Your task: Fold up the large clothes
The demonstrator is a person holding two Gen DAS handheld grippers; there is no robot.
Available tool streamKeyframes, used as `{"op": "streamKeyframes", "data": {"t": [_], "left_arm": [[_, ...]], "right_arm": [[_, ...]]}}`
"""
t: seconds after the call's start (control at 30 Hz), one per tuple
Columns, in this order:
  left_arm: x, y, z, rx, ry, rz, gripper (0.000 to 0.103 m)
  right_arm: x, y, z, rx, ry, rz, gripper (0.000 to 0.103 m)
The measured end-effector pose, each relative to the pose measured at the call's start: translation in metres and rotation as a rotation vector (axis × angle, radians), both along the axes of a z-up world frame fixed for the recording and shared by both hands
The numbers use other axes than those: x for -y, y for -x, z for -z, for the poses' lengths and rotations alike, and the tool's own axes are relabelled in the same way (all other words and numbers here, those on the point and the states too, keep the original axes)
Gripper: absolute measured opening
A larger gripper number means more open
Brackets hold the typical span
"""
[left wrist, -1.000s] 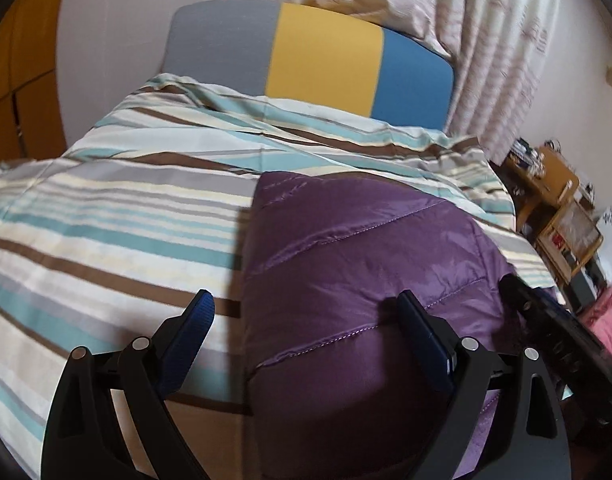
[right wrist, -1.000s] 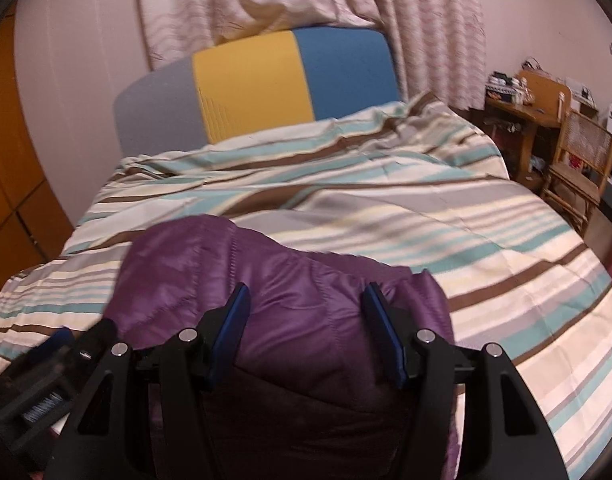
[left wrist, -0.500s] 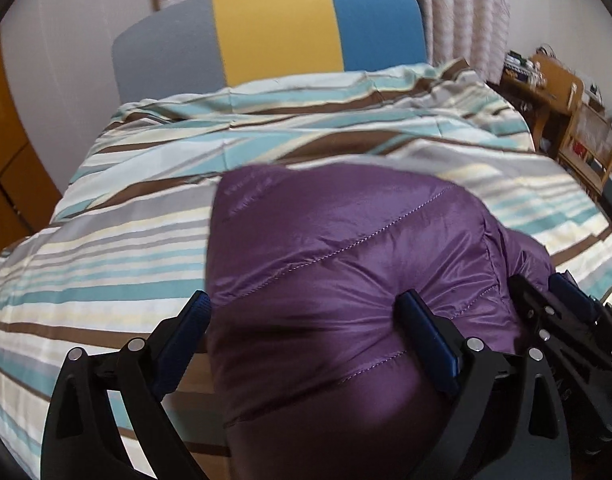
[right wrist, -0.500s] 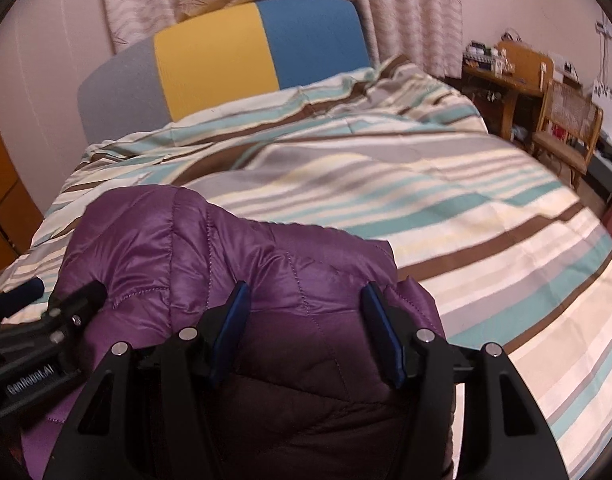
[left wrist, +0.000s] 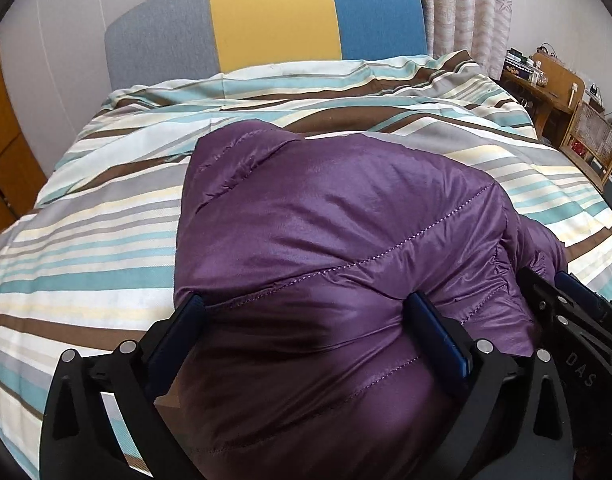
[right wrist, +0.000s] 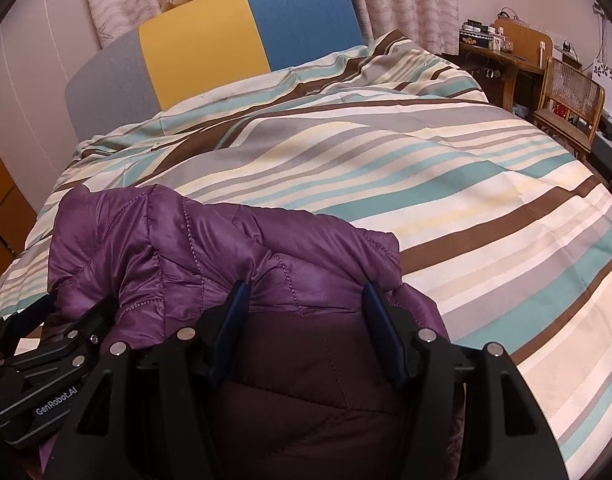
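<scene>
A purple quilted jacket (left wrist: 326, 240) lies bunched on the striped bedcover (left wrist: 89, 248), near its front edge. My left gripper (left wrist: 308, 312) straddles the jacket's near part; its jaws are opening, spread wide, with puffy fabric bulging between the blue pads. The right gripper (right wrist: 306, 292) is shut on a thick fold of the jacket (right wrist: 209, 248), and creases run out from both of its pads. Each gripper shows in the other's view: the right gripper (left wrist: 546, 280) at lower right, the left gripper (right wrist: 73, 308) at lower left. The jacket's underside is hidden.
A grey, yellow and blue headboard (left wrist: 273, 20) stands at the far end of the bed, with curtains behind it. A wooden desk (right wrist: 506, 52) and a cane chair (right wrist: 570, 96) sit to the right of the bed. Orange cupboard doors (left wrist: 5, 152) line the left wall.
Both grippers sank toward the bed with the jacket. The left gripper shifted right, so the jacket now fills its gap, and its jaws spread a little wider. The right gripper's hold looks unchanged.
</scene>
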State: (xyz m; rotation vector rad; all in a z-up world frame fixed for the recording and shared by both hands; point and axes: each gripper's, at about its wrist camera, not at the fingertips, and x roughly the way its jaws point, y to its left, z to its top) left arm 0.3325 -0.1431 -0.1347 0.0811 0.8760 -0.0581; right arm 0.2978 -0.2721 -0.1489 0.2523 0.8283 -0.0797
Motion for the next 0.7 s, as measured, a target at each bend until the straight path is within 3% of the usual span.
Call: {"op": "streamKeyframes", "data": {"t": [0.1, 0.17, 0.23, 0.33, 0.53, 0.6, 0.7], "left_arm": [[0.003, 0.018, -0.015, 0.005, -0.018, 0.008, 0.1], [0.004, 0.036, -0.024, 0.021, 0.013, 0.029, 0.1], [0.005, 0.062, -0.031, 0.066, 0.052, 0.066, 0.1], [0.007, 0.092, -0.031, 0.144, 0.018, 0.102, 0.1], [-0.008, 0.11, -0.035, 0.172, 0.113, 0.063, 0.1], [0.0, 0.107, -0.034, 0.175, 0.068, 0.075, 0.1], [0.025, 0.099, -0.026, 0.164, -0.05, 0.141, 0.1]], "right_arm": [[0.002, 0.003, 0.0, 0.02, -0.02, -0.005, 0.06], [0.008, 0.005, -0.001, 0.038, -0.056, -0.006, 0.06], [0.01, 0.008, -0.003, 0.051, -0.074, -0.007, 0.062], [0.01, 0.026, -0.016, 0.101, -0.083, -0.001, 0.067], [0.004, 0.078, -0.032, 0.151, 0.03, 0.016, 0.073], [0.007, 0.084, -0.026, 0.135, 0.055, 0.035, 0.076], [0.022, 0.078, -0.014, 0.079, -0.028, 0.074, 0.081]]}}
